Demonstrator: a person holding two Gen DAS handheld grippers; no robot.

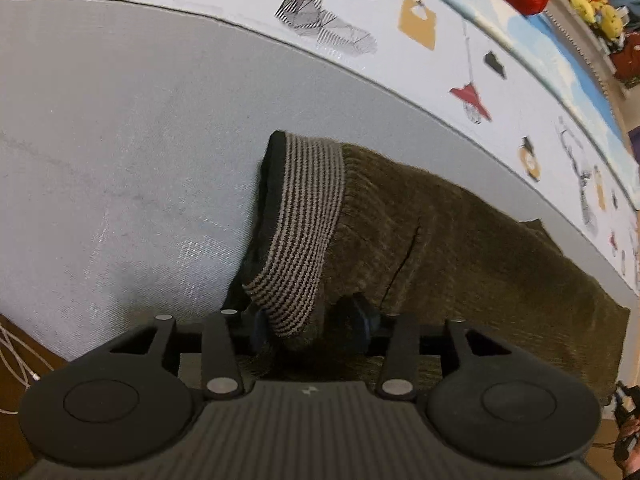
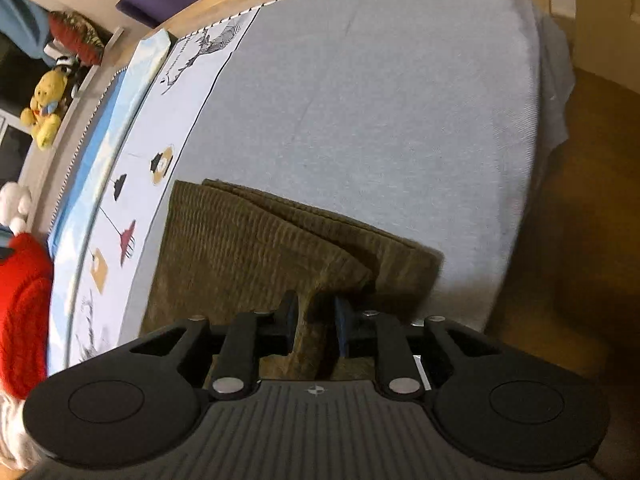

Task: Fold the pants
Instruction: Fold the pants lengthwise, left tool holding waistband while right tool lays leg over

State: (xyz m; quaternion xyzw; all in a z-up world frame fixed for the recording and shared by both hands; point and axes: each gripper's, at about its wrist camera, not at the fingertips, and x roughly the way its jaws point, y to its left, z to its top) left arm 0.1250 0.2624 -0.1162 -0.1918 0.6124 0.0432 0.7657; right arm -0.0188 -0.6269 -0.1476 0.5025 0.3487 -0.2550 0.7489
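Note:
Olive-brown corduroy pants [image 1: 460, 248] with a striped knit waistband [image 1: 304, 232] lie on the grey bed sheet [image 1: 120, 140]. My left gripper [image 1: 312, 324] is shut on the waistband end and holds it lifted off the sheet. In the right wrist view the pants [image 2: 240, 252] lie folded in layers, leg ends toward the right. My right gripper [image 2: 316, 320] is shut on a raised pinch of the corduroy at the near edge.
A white patterned cover [image 1: 400, 28] with deer prints runs along the far side of the sheet. A red plush item [image 2: 24, 312] and yellow stuffed toys [image 2: 44, 112] sit beyond it. The wooden floor [image 2: 580, 240] lies past the mattress edge.

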